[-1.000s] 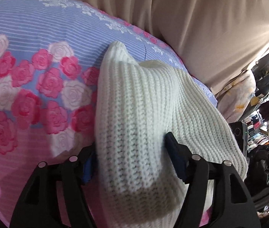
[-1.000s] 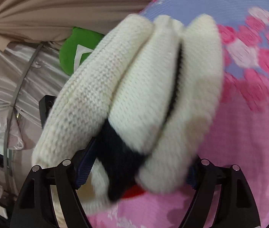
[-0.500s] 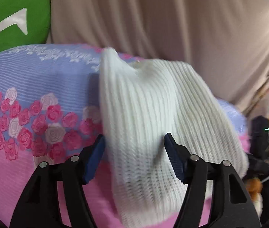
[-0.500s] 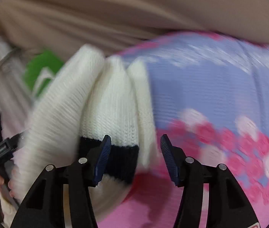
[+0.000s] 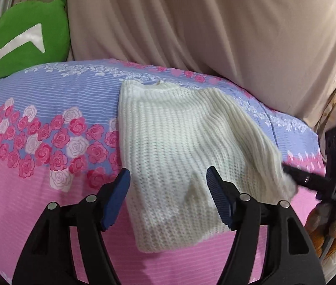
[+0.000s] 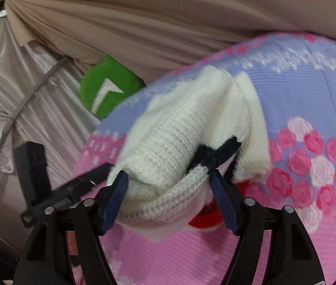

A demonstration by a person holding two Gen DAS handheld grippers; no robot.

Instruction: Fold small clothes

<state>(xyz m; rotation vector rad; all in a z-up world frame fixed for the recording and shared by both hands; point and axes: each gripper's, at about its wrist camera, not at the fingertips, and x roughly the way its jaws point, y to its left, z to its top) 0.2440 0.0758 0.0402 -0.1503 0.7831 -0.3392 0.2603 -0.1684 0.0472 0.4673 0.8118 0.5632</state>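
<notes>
One folded cream knit sweater (image 5: 182, 156) lies on one floral bedspread (image 5: 37, 147). One green cushion (image 5: 27, 38) with a white mark sits at the far edge, against one beige curtain (image 5: 203, 23). Two claws are in view: the left claw (image 5: 168, 199) and the right claw (image 6: 169, 201). One hand (image 5: 327, 228) shows at the edge.

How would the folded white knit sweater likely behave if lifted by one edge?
The white knit sweater would probably flop and unfold: its thick layers bulge loosely in the right wrist view. It looks light, resting on the soft floral bedspread. The coarse ribbing should grip well rather than slip.
</notes>
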